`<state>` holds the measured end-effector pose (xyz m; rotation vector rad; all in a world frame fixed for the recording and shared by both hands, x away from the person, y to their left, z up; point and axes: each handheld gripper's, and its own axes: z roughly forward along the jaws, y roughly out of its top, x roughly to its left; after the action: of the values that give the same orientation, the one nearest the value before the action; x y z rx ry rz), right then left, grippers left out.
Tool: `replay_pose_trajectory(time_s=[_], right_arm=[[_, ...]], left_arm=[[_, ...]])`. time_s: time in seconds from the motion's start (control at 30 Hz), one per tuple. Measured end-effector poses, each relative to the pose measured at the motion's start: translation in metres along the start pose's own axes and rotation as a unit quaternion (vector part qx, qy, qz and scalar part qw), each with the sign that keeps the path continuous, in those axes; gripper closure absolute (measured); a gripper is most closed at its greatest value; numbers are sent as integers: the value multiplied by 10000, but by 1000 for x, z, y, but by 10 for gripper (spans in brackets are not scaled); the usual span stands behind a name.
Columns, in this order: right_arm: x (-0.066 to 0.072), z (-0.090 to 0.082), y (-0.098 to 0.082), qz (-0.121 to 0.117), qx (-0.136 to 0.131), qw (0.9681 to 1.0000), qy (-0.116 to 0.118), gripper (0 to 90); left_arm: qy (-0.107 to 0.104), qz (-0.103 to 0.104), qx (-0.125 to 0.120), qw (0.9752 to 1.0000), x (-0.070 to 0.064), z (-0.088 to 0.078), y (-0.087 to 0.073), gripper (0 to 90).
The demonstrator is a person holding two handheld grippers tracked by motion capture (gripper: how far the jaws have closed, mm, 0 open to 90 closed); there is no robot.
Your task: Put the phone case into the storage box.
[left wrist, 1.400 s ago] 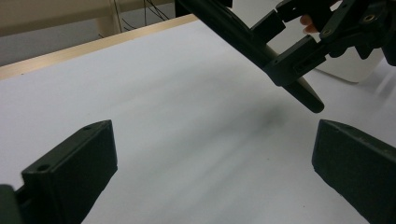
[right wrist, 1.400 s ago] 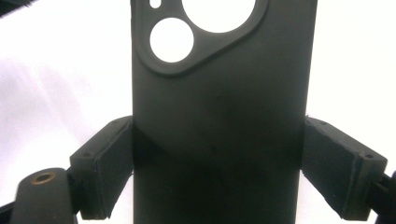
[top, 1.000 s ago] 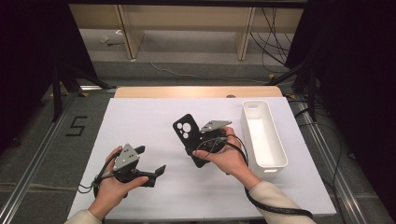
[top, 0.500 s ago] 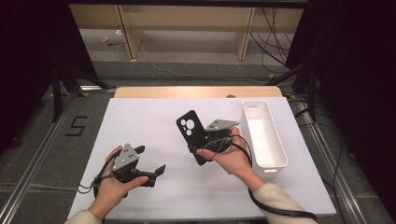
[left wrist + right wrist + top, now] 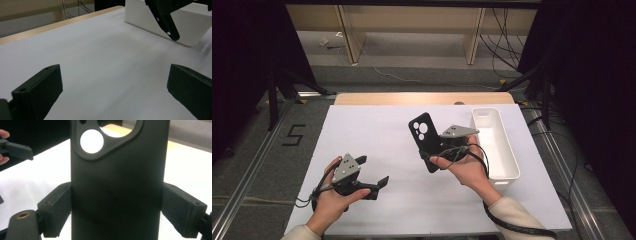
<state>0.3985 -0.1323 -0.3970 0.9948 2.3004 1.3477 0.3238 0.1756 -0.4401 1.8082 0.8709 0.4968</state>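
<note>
A black phone case (image 5: 423,135) with a camera cut-out is held upright above the white table mat, and my right gripper (image 5: 435,151) is shut on its lower half. In the right gripper view the case (image 5: 117,177) stands between the two pads (image 5: 56,207), which press on its side edges. My left gripper (image 5: 372,171) rests low over the mat at the front left, open, with nothing between its jaws. The left gripper view looks between its own fingertips (image 5: 40,90) across bare mat, and the case's lower end (image 5: 165,22) hangs at the upper right.
A long white bin (image 5: 512,160) stands on the mat just right of the held case, and also appears ahead in the left gripper view (image 5: 190,27). The mat (image 5: 377,130) covers a wooden table. Metal rails run along both sides on the floor.
The right gripper has carried the case a little to the right, towards the bin. The left gripper has stayed in place.
</note>
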Motion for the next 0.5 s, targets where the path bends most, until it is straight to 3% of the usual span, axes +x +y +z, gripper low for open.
replay_pose_trajectory(time_s=[0.5], right_arm=[[-9,-10,4,114,-195,9997,-99,162]], left_arm=[[9,8,12,10000,0,0,0,0]])
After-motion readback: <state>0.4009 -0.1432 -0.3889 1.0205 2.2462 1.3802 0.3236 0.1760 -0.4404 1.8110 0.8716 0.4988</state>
